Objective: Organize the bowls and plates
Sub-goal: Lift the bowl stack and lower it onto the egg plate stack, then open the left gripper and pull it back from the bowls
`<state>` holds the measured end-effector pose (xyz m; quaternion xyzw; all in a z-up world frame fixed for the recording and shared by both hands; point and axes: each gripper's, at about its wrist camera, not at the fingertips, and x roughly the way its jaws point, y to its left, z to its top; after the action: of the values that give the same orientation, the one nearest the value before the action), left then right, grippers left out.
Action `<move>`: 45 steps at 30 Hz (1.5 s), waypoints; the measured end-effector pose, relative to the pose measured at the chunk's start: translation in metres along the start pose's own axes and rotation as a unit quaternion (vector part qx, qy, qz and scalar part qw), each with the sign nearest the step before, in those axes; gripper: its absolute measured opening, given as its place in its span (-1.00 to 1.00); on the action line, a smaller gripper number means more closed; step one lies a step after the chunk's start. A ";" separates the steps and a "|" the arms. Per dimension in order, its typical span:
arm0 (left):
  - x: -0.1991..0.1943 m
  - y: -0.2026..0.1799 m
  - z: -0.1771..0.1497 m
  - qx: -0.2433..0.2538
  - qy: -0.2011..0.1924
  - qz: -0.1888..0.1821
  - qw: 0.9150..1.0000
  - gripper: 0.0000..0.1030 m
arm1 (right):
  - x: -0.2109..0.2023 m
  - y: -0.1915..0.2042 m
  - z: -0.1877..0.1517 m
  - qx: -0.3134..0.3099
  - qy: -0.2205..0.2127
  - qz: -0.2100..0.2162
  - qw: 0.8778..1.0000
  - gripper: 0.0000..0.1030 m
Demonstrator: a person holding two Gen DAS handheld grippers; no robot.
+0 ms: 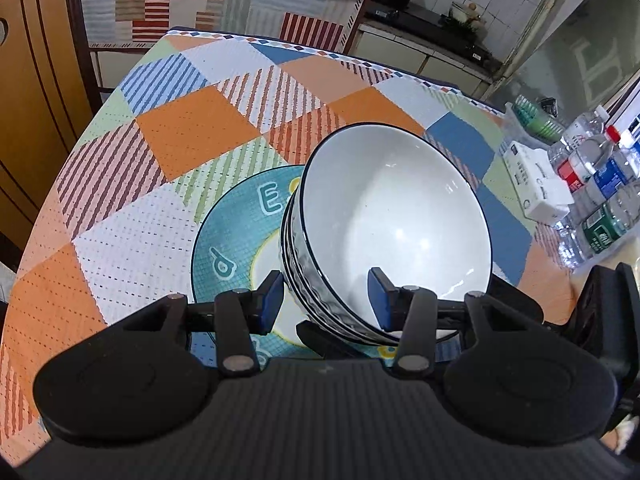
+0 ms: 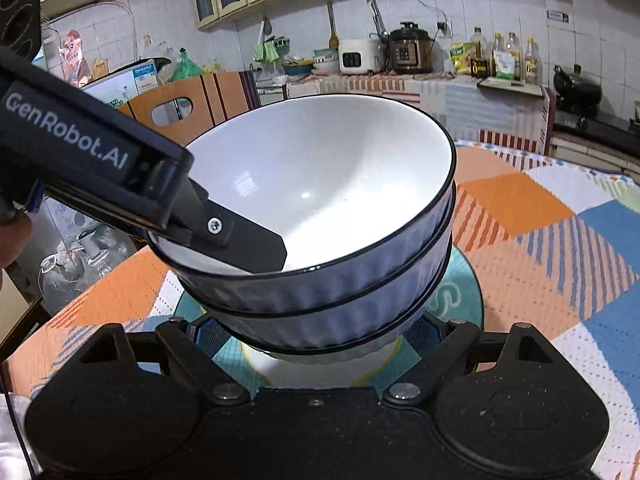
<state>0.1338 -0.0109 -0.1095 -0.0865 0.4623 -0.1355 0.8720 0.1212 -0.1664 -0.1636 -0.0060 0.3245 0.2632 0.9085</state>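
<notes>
The left gripper (image 1: 326, 300) clamps the near wall of the stacked bowls (image 1: 384, 232), one finger (image 2: 244, 242) inside the top bowl, one outside, so the stack lifts as a unit. The stack hangs tilted over the teal plate (image 1: 224, 240) on the checked tablecloth (image 1: 192, 128). The right gripper (image 2: 316, 332) stands wide, straddling the stack's base as support; pad contact cannot be told.

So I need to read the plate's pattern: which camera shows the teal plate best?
Left wrist: the teal plate shows its rim and letters left of the bowl stack. Right wrist shows only slivers under the bowls.
</notes>
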 end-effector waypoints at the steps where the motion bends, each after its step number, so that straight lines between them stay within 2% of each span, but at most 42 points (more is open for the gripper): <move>1: 0.002 0.000 0.000 0.000 -0.002 0.003 1.000 -0.15 | 0.002 0.000 0.000 0.009 0.004 -0.001 1.000 0.79; 5: 0.009 0.005 -0.004 -0.006 0.001 0.008 1.000 -0.15 | 0.011 0.003 -0.003 0.021 0.013 -0.005 1.000 0.79; 14: 0.010 0.014 -0.010 -0.023 -0.008 -0.001 1.000 -0.15 | 0.010 0.016 -0.005 -0.010 0.017 -0.025 1.000 0.79; 24: 0.011 0.014 -0.009 -0.035 -0.013 0.002 0.999 -0.14 | 0.013 0.012 -0.001 0.002 0.030 -0.028 0.999 0.79; 31: 0.000 0.015 -0.002 -0.071 -0.017 0.003 0.997 -0.09 | -0.009 0.008 -0.006 -0.003 0.027 -0.041 0.999 0.80; 38: -0.038 0.000 -0.004 -0.027 -0.051 0.023 0.998 0.00 | -0.057 -0.008 0.001 0.027 0.004 -0.033 0.999 0.82; 41: -0.057 -0.011 -0.006 -0.005 -0.056 0.032 0.998 0.04 | -0.074 -0.011 0.009 0.048 -0.006 -0.041 0.998 0.82; 45: -0.081 -0.022 -0.012 0.014 -0.059 0.029 0.998 0.10 | -0.093 -0.007 0.021 0.040 -0.013 -0.060 0.997 0.82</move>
<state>0.0771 -0.0068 -0.0472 -0.0690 0.4099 -0.1116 0.9026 0.0761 -0.2130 -0.0929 0.0141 0.3220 0.1952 0.9263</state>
